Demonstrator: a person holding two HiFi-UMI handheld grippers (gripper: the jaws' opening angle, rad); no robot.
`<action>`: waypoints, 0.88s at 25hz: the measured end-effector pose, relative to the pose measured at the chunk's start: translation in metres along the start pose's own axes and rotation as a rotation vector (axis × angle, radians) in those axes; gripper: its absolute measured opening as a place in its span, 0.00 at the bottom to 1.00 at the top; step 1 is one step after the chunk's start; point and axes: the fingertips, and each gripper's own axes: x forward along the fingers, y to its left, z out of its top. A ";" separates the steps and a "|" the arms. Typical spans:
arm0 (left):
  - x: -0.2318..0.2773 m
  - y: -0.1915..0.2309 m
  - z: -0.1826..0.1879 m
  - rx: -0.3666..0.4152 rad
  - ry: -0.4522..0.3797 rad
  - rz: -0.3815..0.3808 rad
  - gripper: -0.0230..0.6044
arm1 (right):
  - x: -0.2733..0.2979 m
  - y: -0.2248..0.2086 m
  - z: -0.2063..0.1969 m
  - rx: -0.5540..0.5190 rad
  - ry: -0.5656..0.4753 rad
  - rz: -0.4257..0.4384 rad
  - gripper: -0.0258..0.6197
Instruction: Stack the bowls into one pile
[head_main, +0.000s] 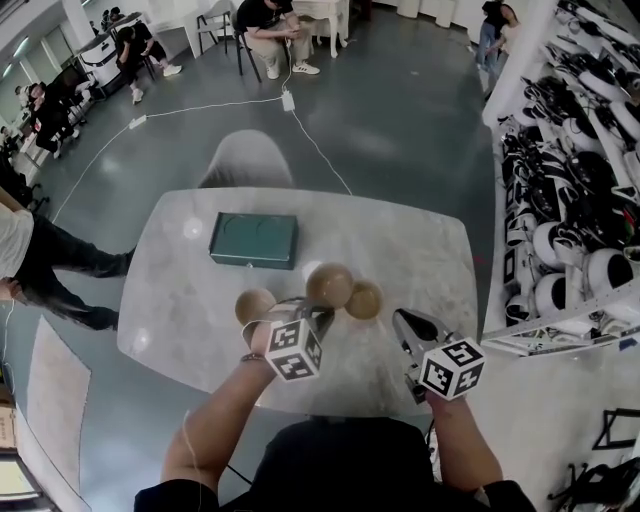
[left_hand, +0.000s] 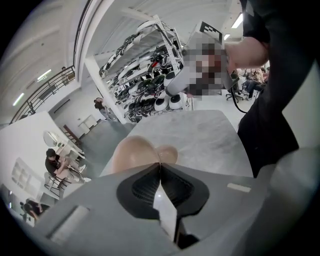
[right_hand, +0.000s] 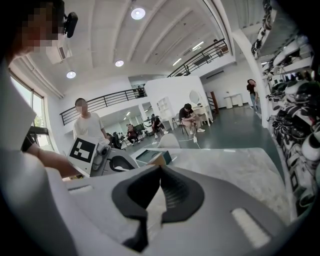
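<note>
Three wooden bowls are on or over the marble table (head_main: 170, 310). One bowl (head_main: 254, 305) sits at the left and another (head_main: 365, 300) at the right. The largest-looking bowl (head_main: 330, 285) (left_hand: 131, 152) is between them, right at the tip of my left gripper (head_main: 321, 312) (left_hand: 160, 164), which is shut on its rim. In the left gripper view a second bowl (left_hand: 170, 154) shows just behind it. My right gripper (head_main: 401, 319) (right_hand: 160, 169) hovers to the right of the bowls, shut, with nothing in it.
A dark green box (head_main: 253, 240) (right_hand: 152, 156) lies toward the table's far side, with a grey chair (head_main: 246, 160) behind it. Shelves of black and white gear (head_main: 580, 190) line the right. A person (head_main: 45, 260) stands at the left; a cable (head_main: 300, 125) crosses the floor.
</note>
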 end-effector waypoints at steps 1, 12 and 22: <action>0.008 0.001 0.002 0.005 0.006 -0.009 0.06 | 0.001 -0.006 0.001 0.003 0.001 0.000 0.04; 0.081 -0.010 0.015 0.108 0.092 -0.115 0.06 | -0.002 -0.058 0.000 0.061 0.012 -0.022 0.04; 0.127 -0.031 0.006 0.202 0.195 -0.196 0.06 | -0.011 -0.080 -0.008 0.095 0.017 -0.024 0.04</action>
